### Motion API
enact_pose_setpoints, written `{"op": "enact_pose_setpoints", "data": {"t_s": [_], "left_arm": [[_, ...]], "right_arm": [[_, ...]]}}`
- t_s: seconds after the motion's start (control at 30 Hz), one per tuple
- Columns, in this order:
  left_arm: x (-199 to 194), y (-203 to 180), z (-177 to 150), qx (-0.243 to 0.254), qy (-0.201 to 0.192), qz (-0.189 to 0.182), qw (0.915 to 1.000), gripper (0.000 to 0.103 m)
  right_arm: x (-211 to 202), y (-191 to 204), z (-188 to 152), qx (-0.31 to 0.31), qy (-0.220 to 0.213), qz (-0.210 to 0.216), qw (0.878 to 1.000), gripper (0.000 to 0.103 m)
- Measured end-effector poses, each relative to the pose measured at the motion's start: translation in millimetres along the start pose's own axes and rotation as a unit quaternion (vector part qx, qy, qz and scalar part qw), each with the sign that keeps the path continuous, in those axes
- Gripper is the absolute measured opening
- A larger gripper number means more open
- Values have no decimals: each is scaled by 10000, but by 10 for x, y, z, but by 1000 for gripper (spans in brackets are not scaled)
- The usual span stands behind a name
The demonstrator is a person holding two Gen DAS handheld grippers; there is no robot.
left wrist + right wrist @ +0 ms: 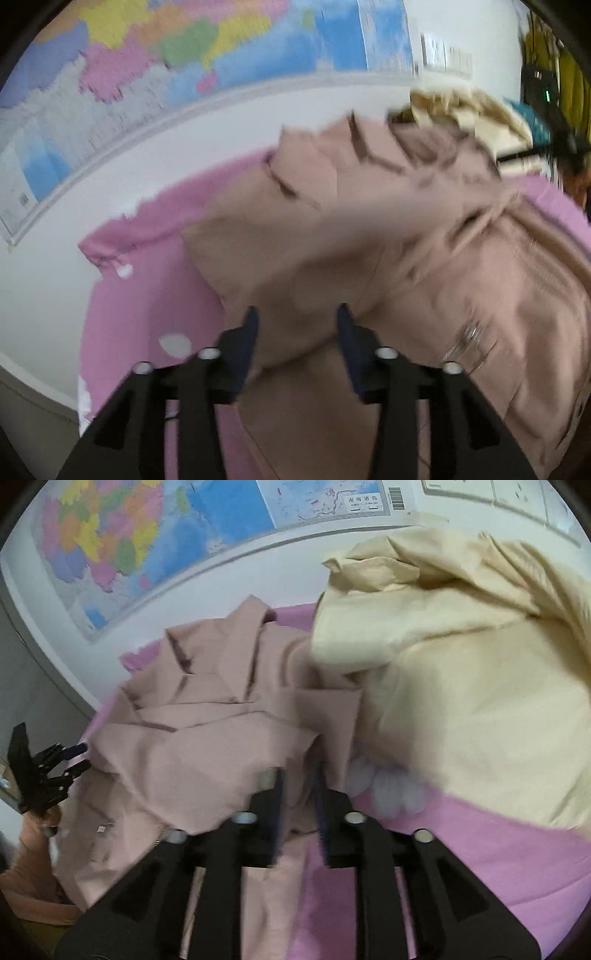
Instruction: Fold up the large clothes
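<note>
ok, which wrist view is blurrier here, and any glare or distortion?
Left wrist view: heavy motion smear across the pink-beige garment and wall map. Right wrist view: sharper, map text partly legible, cream garment only mildly soft. Both: fisheye bending, dark corners, no glare.

A pink sheet [461, 849] with pale flower prints is covering the bed under my jaws. A dusty-pink garment [207, 746] is lying crumpled across its middle, and a cream garment [461, 686] is heaped on it just beside, touching the first.

2 garments [207, 746] [461, 672], 1 pink sheet [480, 849], 1 wall map [155, 535], 2 tools [298, 794] [297, 325]
</note>
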State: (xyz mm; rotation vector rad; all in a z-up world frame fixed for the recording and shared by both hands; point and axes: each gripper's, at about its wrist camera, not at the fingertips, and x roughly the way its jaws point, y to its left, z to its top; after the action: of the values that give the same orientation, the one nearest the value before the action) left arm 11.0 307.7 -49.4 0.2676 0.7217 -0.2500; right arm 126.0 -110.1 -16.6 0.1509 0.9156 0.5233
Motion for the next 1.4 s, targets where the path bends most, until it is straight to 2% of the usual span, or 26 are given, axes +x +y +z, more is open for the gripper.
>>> {"op": "enact_pose_setpoints", "data": {"t_s": [0.03, 0.07, 0.13, 0.2, 0.23, 0.27, 0.33, 0.37, 0.43, 0.53, 0.6, 0.63, 0.67, 0.8, 0.83, 0.9, 0.97, 1.03, 1.1, 1.17, 1.23, 1.3, 1.33, 1.4], "left_arm": [[-43, -2, 51, -31, -71, -53, 10000, 49], [-78, -4, 100, -62, -144, -95, 9998, 51], [-138, -31, 214, -108, -317, -205, 9992, 52], [-123, -86, 324, -86, -405, -127, 9991, 61], [-72, -121, 389, -95, -430, -134, 9989, 62], [-2, -141, 432, -138, -396, -212, 9989, 62], [162, -175, 468, -200, -227, -225, 9993, 62], [265, -208, 473, -194, -90, -199, 9996, 62], [441, -261, 450, -179, 163, -93, 9997, 60], [497, -257, 378, -248, 188, 0, 9995, 59], [514, -238, 348, -332, 209, 34, 9992, 59], [534, -233, 334, -396, 238, 28, 9989, 59], [549, -239, 319, -411, 267, 23, 9988, 59], [639, -376, 220, -38, 458, 178, 9988, 61], [646, -382, 209, -21, 472, 181, 9987, 62], [626, -360, 214, -70, 438, 160, 9989, 62], [557, -287, 234, -241, 363, 92, 9990, 62], [465, -240, 248, -365, 267, 101, 9989, 63], [378, -213, 254, -434, 181, 67, 9989, 65], [297, -196, 236, -496, 124, 97, 9986, 68], [253, -193, 203, -521, 148, 161, 9984, 68], [225, -172, 160, -578, 192, 218, 9979, 68], [196, -142, 133, -652, 220, 248, 9973, 68], [114, -81, 82, -759, 205, 253, 9966, 69]], "right_arm": [[-43, -5, -46, 73, -83, 126, 9999, 48], [-77, -1, -86, 103, -146, 293, 9994, 53], [-90, 49, -147, 16, -178, 433, 9989, 53], [-6, 126, -168, -47, -37, 417, 9991, 57], [81, 159, -174, -70, 51, 329, 9994, 56], [164, 194, -152, -102, 110, 226, 9996, 50], [302, 226, -137, -197, 239, 197, 9993, 25], [338, 269, -114, -266, 227, 178, 9992, 3], [262, 373, -47, -580, -58, -141, 9982, 4], [53, 425, 93, -698, -635, -228, 9953, 3], [-30, 434, 176, -815, -952, -523, 9907, 3], [-12, 417, 199, -841, -948, -569, 9903, 3], [64, 370, 197, -744, -769, -457, 9932, 3], [392, 263, 10, -803, -24, -711, 9942, 4], [391, 235, -17, -732, -2, -713, 9948, 4], [303, 168, -37, -515, -124, -588, 9969, 11], [94, 156, -43, -338, -434, -424, 9976, 15], [-67, 278, -64, -481, -676, -205, 9963, 15], [-133, 510, -101, -874, -730, 34, 9935, 23], [-54, 686, -116, -1216, -587, 80, 9908, 27], [194, 744, -130, -1402, -270, -116, 9897, 27], [374, 679, -131, -1308, -14, -97, 9914, 25], [518, 608, -129, -1240, 136, -247, 9919, 25], [610, 526, -136, -1082, 212, -323, 9934, 25]]}}
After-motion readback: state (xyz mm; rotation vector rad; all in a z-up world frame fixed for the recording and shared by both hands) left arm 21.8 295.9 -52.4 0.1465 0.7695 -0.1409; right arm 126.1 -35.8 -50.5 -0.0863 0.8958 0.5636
